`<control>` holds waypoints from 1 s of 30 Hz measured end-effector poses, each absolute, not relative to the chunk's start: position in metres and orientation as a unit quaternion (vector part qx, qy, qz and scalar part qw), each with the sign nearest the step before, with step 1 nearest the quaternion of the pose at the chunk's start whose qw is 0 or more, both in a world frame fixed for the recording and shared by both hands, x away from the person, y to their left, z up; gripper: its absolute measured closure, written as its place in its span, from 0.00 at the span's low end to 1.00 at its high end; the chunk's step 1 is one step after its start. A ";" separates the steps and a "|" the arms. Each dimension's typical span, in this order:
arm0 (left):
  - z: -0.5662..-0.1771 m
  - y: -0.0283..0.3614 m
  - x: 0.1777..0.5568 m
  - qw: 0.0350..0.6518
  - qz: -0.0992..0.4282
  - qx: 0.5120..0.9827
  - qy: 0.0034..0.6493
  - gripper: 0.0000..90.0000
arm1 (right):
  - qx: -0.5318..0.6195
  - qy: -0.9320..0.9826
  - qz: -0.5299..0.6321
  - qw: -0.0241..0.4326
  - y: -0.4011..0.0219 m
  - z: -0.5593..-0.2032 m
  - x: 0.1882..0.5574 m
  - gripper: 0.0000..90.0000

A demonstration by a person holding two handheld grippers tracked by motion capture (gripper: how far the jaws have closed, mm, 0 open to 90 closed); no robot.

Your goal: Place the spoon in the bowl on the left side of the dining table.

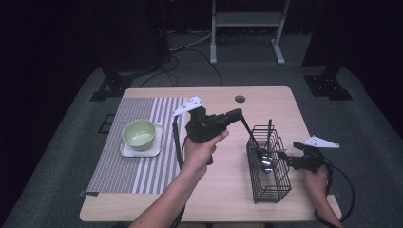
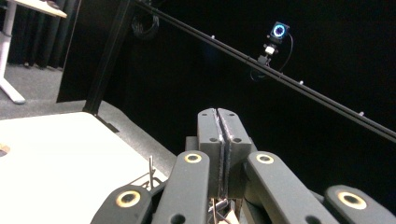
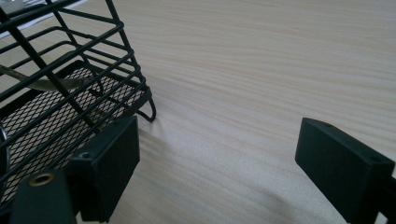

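A black wire basket stands on the right part of the wooden table. My left gripper, held in a hand at the table's middle, points right and sits above the basket's left rim. It is shut on the thin dark handle of a spoon, whose metal bowl hangs inside the basket. In the left gripper view the pads are pressed together. A second dark-handled utensil stands in the basket. My right gripper rests open just right of the basket, its left pad close to the wire.
A green bowl sits on a white square plate on a striped placemat at the left. There is a round hole near the table's far edge. Dark stands and cables lie on the floor beyond.
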State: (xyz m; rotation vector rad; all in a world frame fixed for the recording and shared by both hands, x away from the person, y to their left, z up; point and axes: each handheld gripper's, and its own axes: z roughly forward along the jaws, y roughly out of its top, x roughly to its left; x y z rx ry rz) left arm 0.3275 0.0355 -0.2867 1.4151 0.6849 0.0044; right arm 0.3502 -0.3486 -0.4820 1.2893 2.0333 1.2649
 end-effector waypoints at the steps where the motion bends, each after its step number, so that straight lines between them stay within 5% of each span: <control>1: -0.285 0.037 0.328 0.707 0.005 0.636 0.308 0.99 | 0.464 0.731 0.455 0.210 -0.349 -0.482 0.350 0.14; 30: -0.280 0.080 0.334 0.713 0.039 0.613 0.339 0.99 | 0.464 0.734 0.449 0.211 -0.348 -0.482 0.350 0.14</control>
